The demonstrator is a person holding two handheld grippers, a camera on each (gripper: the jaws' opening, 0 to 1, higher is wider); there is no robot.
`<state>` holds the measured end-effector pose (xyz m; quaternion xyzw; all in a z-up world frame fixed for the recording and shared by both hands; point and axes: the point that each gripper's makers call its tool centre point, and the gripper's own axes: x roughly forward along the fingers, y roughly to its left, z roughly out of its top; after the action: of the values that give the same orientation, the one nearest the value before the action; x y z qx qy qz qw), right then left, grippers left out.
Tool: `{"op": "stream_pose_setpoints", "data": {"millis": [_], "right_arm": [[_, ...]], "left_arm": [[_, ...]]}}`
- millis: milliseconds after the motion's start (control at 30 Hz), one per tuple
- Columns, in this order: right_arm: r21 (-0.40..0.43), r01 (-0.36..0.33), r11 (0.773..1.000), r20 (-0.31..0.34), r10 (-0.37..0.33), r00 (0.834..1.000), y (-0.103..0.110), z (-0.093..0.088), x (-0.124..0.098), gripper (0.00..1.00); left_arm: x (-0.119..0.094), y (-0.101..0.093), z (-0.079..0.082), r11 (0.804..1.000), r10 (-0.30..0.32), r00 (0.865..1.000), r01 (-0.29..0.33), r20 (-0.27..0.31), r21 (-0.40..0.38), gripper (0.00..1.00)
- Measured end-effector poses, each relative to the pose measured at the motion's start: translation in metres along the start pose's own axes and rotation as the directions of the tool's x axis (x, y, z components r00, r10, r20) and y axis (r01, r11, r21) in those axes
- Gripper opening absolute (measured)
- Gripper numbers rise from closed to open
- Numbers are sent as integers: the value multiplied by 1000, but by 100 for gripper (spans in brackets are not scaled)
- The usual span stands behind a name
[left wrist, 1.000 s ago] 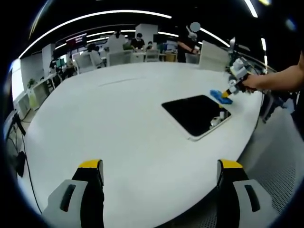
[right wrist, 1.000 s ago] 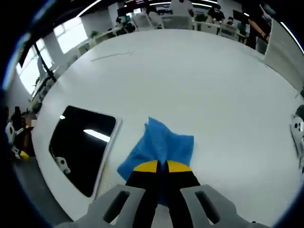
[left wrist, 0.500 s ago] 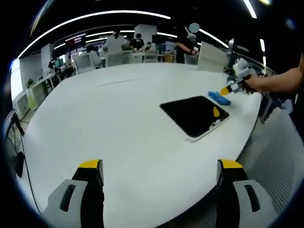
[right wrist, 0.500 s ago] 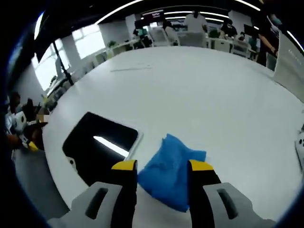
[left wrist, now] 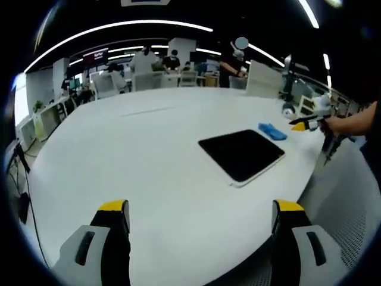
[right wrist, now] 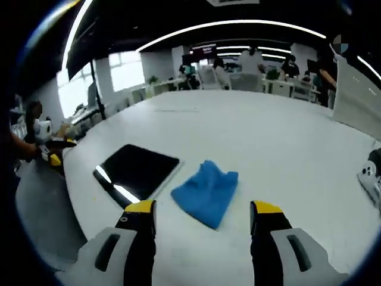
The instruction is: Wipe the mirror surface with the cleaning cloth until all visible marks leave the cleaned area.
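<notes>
In the right gripper view, the right gripper (right wrist: 202, 217) rises from the bottom edge with its yellow-tipped jaws spread wide and holding nothing. Just beyond the tips, and centred between them, a crumpled blue cleaning cloth (right wrist: 206, 192) lies on the round white table (right wrist: 280, 137). The mirror (right wrist: 138, 168), a dark rectangular slab with a pale frame, lies flat on the table just beside the cloth, to the cloth's left in this view; one corner nearly reaches the cloth. The mirror's long axis runs roughly parallel to the cloth's. Beyond the mirror, at the table's edge, is the other gripper.

In the left gripper view, the left gripper (left wrist: 202, 217) also stands wide open and empty, well apart from the mirror (left wrist: 241, 154). The cloth (left wrist: 272, 131) lies past the mirror's far corner, and the right gripper (left wrist: 301, 123) hovers just beyond the cloth.

The right gripper is judged much the nearer to the cloth, which lies straight ahead of it.
</notes>
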<state>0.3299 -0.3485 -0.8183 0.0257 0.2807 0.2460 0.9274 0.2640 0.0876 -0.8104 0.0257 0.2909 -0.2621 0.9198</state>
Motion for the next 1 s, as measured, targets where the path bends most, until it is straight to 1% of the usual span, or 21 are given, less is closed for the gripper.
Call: {"op": "stream_pose_setpoints", "data": {"millis": [33, 67, 100, 133, 167, 267, 367, 433, 533, 667, 733, 767, 833, 900, 967, 1000], "right_arm": [[40, -39, 998, 2, 39, 999, 5, -5, -1, 94], [38, -41, 998, 4, 40, 999, 4, -8, -2, 98], [7, -34, 999, -24, 34, 999, 3, -16, -5, 97], [-16, -27, 1000, -32, 27, 999, 2, -19, -7, 100], [-31, -24, 999, -25, 24, 999, 2, -21, -10, 100], [-33, -16, 999, -16, 16, 1000, -2, -27, -17, 100], [-31, -1, 1000, -2, 1, 1000, -6, -27, -24, 100], [-35, 3, 999, 2, -3, 1000, -8, -27, -26, 100], [-31, 16, 999, -12, -16, 1000, -11, -29, -27, 100], [-39, 31, 999, -6, -31, 999, -15, -28, -30, 100], [-55, 45, 997, 10, -44, 999, -16, -26, -31, 100], [-58, 42, 997, 18, -41, 999, -13, -25, -33, 100], [-50, 35, 998, 18, -34, 999, -11, -27, -32, 100], [-49, 30, 998, -4, -30, 1000, -7, -34, -31, 100], [-41, 18, 999, 1, -18, 1000, -4, -35, -31, 100], [-39, 23, 999, -2, -23, 1000, -4, -35, -31, 100]], "left_arm": [[0, 0, 0, 1000, 0, 1000, 0, -3, 1, 99], [0, 0, -1, 1000, 1, 1000, -1, -4, 1, 99], [0, 0, -1, 1000, 0, 1000, 0, -5, 0, 99], [-1, 0, 0, 1000, 0, 1000, 0, -1, -5, 99], [-1, 0, 0, 1000, 3, 1000, -3, 1, -8, 99], [-2, 2, 0, 1000, 10, 1000, -10, 6, -11, 99], [-2, 1, 0, 1000, 12, 1000, -12, 4, -6, 99], [-2, 2, -6, 999, 14, 999, -13, -29, 31, 99], [-1, -1, -3, 1000, 1, 1000, 0, -13, 25, 99], [-2, 0, -2, 1000, 6, 1000, -6, -7, -12, 99], [-2, -2, -3, 999, -7, 1000, 6, -11, -43, 99], [-2, -2, -3, 999, -9, 1000, 8, -12, -43, 99], [-2, -4, 0, 1000, -7, 1000, 7, -3, -16, 99], [-2, -4, 1, 1000, -10, 1000, 10, 3, -11, 99], [-3, -1, 3, 1000, 6, 1000, -6, 14, -5, 99], [-3, 0, 4, 1000, 9, 1000, -9, 18, -2, 99]]}}
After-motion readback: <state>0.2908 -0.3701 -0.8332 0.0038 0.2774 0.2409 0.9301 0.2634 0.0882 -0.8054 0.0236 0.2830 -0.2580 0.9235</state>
